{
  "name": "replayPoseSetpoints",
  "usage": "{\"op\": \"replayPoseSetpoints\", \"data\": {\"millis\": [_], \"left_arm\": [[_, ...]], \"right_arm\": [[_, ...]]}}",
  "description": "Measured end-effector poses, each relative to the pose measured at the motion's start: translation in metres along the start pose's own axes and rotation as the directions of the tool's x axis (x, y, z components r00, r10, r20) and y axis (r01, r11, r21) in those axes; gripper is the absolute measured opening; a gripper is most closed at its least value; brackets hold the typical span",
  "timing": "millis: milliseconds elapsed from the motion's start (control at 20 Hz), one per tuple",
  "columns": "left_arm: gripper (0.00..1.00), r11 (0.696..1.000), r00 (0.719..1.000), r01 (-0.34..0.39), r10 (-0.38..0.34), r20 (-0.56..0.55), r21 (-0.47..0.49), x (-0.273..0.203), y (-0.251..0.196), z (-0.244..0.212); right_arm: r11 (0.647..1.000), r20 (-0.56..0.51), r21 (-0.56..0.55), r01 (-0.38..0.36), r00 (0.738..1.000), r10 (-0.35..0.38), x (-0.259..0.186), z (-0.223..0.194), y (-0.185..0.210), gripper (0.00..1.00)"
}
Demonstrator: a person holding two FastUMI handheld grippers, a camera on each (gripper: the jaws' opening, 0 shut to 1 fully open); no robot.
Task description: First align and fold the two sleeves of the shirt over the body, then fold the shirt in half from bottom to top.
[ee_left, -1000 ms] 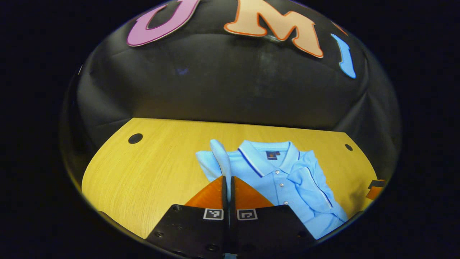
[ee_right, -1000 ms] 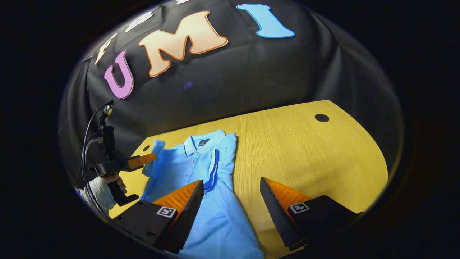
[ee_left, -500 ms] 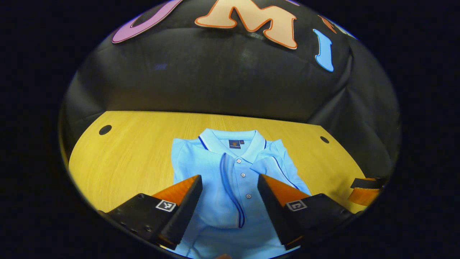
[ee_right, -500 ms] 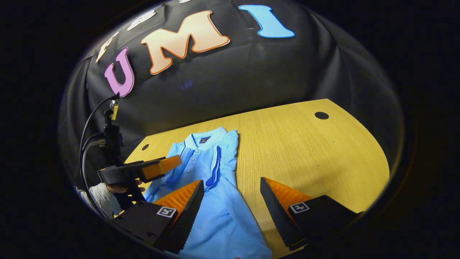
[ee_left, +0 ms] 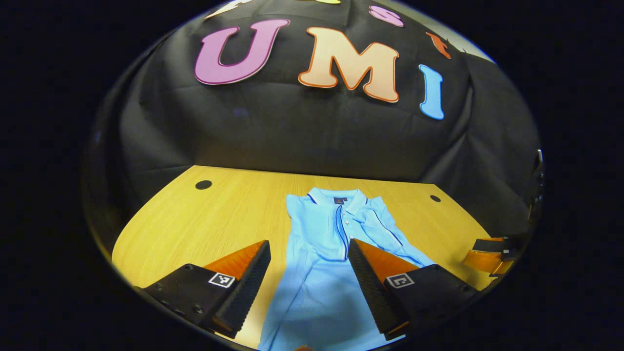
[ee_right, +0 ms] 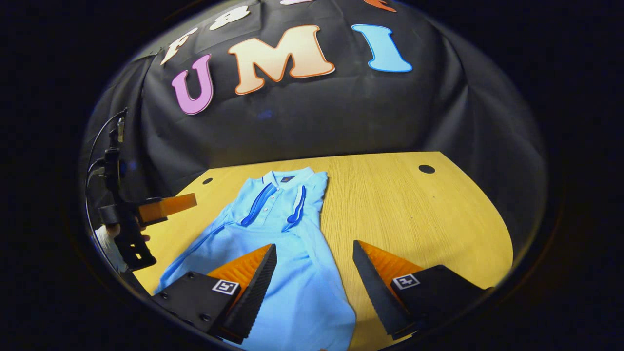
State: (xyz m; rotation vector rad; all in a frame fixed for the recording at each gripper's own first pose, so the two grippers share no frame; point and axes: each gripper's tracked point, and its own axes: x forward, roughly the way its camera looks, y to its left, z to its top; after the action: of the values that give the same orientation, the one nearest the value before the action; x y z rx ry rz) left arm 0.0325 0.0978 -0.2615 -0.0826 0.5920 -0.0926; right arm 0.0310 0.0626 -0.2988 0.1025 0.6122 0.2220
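Lying flat on the yellow wood-grain table (ee_left: 195,219), collar toward the booth's black cloth wall (ee_left: 292,136), the light blue polo shirt (ee_left: 326,234) is showing both sleeves folded over its body, so the sleeve step looks done and the bottom-to-top fold is pending. The left gripper (ee_left: 308,265) and right gripper (ee_right: 314,268) are hovering with fingers spread wide, gripping nothing; next, each likely needs to be pinching a hem corner. Round holes are showing in the tabletop.

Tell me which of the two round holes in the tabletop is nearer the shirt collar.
The small dark hole left of the light-blue polo shirt's collar in the right gripper view; the other hole lies farther off.
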Motion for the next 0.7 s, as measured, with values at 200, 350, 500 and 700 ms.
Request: {"op": "replayPoseSetpoints", "data": {"millis": [200, 350, 500, 700], "left_arm": [[0.96, 0.999, 1.000, 0.013, -0.013, -0.013, 0.032, -0.054, -0.001, -0.026], [0.96, 0.997, 1.000, -0.001, 0.003, -0.027, 0.074, -0.087, 0.002, -0.048], [0.96, 0.998, 0.997, -0.025, 0.029, -0.066, 0.061, -0.119, 0.006, -0.082], [0.96, 0.997, 0.994, -0.035, 0.043, -0.104, 0.073, -0.152, 0.006, -0.125]], "right_arm": [[0.999, 0.006, -0.041, 0.025, 1.000, -0.025, -0.040, -0.021, -0.003, 0.98], [0.997, -0.008, -0.069, 0.032, 0.999, -0.033, -0.063, -0.041, -0.004, 0.98], [0.996, -0.025, -0.076, 0.042, 0.999, -0.044, -0.086, -0.065, -0.008, 0.98], [0.995, -0.073, -0.080, 0.052, 0.996, -0.058, -0.114, -0.107, -0.008, 0.98]]}}
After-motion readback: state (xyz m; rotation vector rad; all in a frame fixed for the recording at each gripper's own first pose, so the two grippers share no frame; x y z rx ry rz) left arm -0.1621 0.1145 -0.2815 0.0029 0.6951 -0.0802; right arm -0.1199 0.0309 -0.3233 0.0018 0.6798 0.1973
